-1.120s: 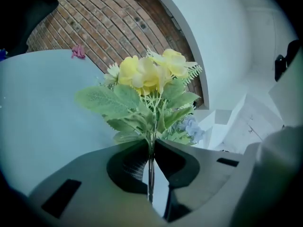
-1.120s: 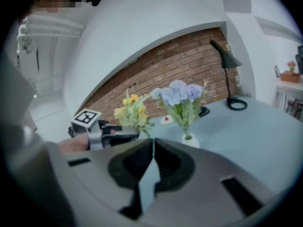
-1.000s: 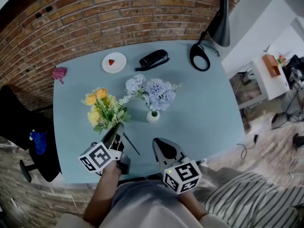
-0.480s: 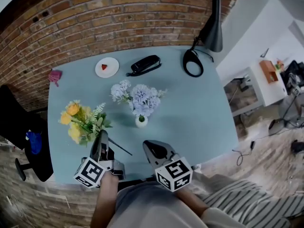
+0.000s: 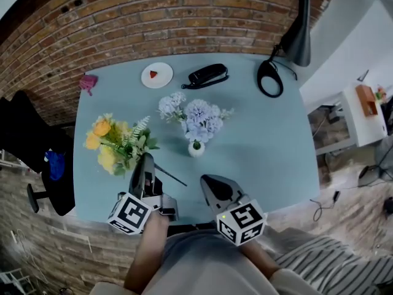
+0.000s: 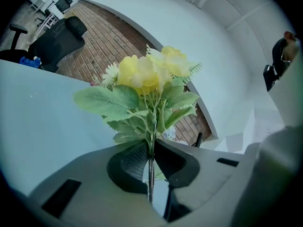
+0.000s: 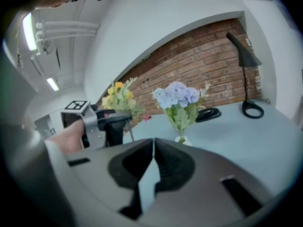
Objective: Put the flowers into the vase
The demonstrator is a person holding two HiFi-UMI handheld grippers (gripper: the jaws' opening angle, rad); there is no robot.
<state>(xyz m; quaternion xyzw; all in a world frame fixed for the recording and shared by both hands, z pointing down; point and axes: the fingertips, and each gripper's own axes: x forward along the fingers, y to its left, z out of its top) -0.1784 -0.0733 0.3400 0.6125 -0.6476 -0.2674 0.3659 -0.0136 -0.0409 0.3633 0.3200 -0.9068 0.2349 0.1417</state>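
A bunch of yellow flowers [image 5: 116, 143] with green leaves is held by its stems in my left gripper [image 5: 146, 162], left of the vase. In the left gripper view the yellow bunch [image 6: 147, 77] stands up out of the left gripper [image 6: 152, 148], whose pads pinch the thin stems. The dark stem end [image 5: 175, 178] sticks out behind the jaws. A small white vase [image 5: 196, 148] stands mid-table with pale blue flowers [image 5: 199, 118] in it. My right gripper [image 5: 207, 182] hovers near the front edge, shut and empty. Ahead of the right gripper [image 7: 153, 144] stands the vase [image 7: 182, 139].
The blue-grey table [image 5: 264, 140] carries a white plate [image 5: 156, 75], a black handset [image 5: 209, 75] and a black desk lamp [image 5: 288, 48] at the back. A pink thing [image 5: 88, 82] lies at the far left corner. A black chair [image 5: 31, 146] stands to the left, before a brick wall.
My left gripper has lifted and swung the yellow bunch to the left, further from the vase. The right gripper has shifted slightly and stays shut.
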